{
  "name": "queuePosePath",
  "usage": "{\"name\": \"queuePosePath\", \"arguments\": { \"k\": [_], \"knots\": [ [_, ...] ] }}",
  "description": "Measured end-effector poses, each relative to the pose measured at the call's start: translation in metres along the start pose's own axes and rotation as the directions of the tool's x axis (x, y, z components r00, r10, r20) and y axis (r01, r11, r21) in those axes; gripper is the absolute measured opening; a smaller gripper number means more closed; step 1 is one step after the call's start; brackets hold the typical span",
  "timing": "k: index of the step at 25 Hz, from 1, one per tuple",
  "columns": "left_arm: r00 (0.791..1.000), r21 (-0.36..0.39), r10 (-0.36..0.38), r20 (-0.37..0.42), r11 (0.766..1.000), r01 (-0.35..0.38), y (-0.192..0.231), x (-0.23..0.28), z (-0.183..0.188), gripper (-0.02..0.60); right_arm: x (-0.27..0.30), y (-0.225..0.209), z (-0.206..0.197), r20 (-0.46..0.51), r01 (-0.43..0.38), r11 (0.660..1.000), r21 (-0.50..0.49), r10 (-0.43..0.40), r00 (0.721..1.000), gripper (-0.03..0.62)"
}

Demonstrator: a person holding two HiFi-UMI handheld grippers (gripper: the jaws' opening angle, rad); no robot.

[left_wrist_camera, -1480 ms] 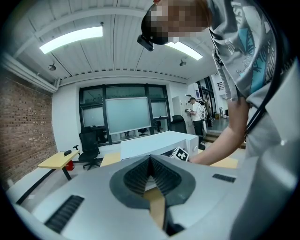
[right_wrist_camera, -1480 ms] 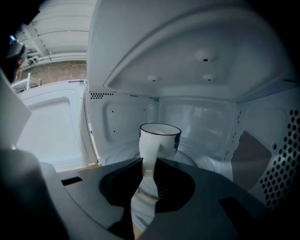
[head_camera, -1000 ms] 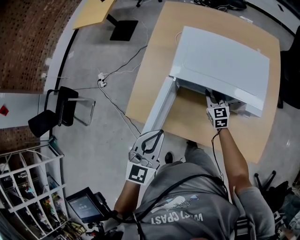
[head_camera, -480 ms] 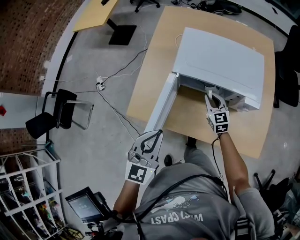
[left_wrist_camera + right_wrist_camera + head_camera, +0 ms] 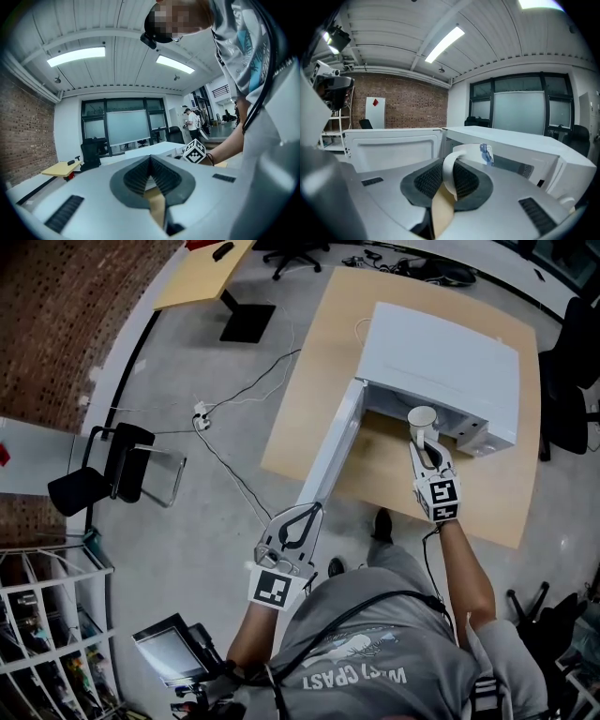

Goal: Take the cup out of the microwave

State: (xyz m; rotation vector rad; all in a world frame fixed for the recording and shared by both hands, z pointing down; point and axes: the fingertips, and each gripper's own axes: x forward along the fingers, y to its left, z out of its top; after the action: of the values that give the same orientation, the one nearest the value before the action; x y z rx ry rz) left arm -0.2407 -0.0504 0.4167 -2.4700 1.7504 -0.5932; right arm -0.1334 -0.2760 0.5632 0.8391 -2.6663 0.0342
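Looking steeply down from the person's head, a white microwave [image 5: 441, 362] sits on a light wooden table [image 5: 305, 381], with its door [image 5: 333, 451] swung wide open toward the left of the view. The right gripper [image 5: 425, 439] reaches out from the person's bare forearm and is clamped on the handle of a white cup [image 5: 422, 416]. The cup is upright and outside the oven cavity, just in front of the opening.

In the right gripper view, the ribbed pads [image 5: 427, 179] pinch the curved handle between them. The cup's body sits just beyond the jaw tips and has a small blue mark on its side. The open microwave stands behind it, and the inner face of the door is to the left.

The left gripper [image 5: 313, 511] is held low near the person's torso, off the table's edge and over the grey floor. Its jaws meet at the tips with nothing between them. A black chair [image 5: 112, 470] and a white cable [image 5: 234, 390] are on the floor to the left.
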Motion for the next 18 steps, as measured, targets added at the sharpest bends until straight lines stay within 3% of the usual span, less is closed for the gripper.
{"name": "queuePosePath", "arguments": {
  "k": [4,5,7,8,9,10,12,18],
  "knots": [
    [1.0,0.021,-0.003,0.024,1.0,0.002,0.0,-0.03,0.001,0.026,-0.026,0.024,0.025,0.038,0.01,1.0,-0.011,-0.009,0.999,0.058],
    [0.999,-0.01,0.008,0.053,1.0,-0.008,0.001,-0.037,0.003,0.026,-0.033,0.031,0.032,0.048,0.012,1.0,-0.015,-0.011,0.999,0.058],
    [0.984,-0.161,0.076,0.163,0.986,-0.05,0.008,-0.05,0.015,0.026,-0.044,0.043,0.044,0.066,0.018,0.999,-0.029,-0.016,0.998,0.058],
    [0.977,-0.197,0.095,0.193,0.979,-0.056,0.01,-0.056,0.019,0.026,-0.049,0.049,0.05,0.074,0.02,0.999,-0.034,-0.017,0.997,0.058],
    [0.981,-0.154,0.073,0.181,0.987,-0.045,0.008,-0.061,0.017,0.026,-0.054,0.055,0.055,0.082,0.022,0.999,-0.039,-0.019,0.996,0.058],
    [0.99,-0.064,0.03,0.14,0.998,-0.021,0.005,-0.065,0.013,0.026,-0.059,0.06,0.06,0.089,0.024,0.999,-0.045,-0.02,0.996,0.058],
    [0.996,0.043,-0.017,0.09,0.999,0.013,0.001,-0.073,0.008,0.026,-0.068,0.07,0.069,0.105,0.028,0.998,-0.058,-0.022,0.994,0.058],
    [0.989,0.023,-0.033,0.145,0.999,0.03,-0.005,-0.085,0.015,0.026,-0.098,0.088,0.088,0.142,0.053,0.995,-0.083,-0.041,0.989,0.058]
  ]
}}
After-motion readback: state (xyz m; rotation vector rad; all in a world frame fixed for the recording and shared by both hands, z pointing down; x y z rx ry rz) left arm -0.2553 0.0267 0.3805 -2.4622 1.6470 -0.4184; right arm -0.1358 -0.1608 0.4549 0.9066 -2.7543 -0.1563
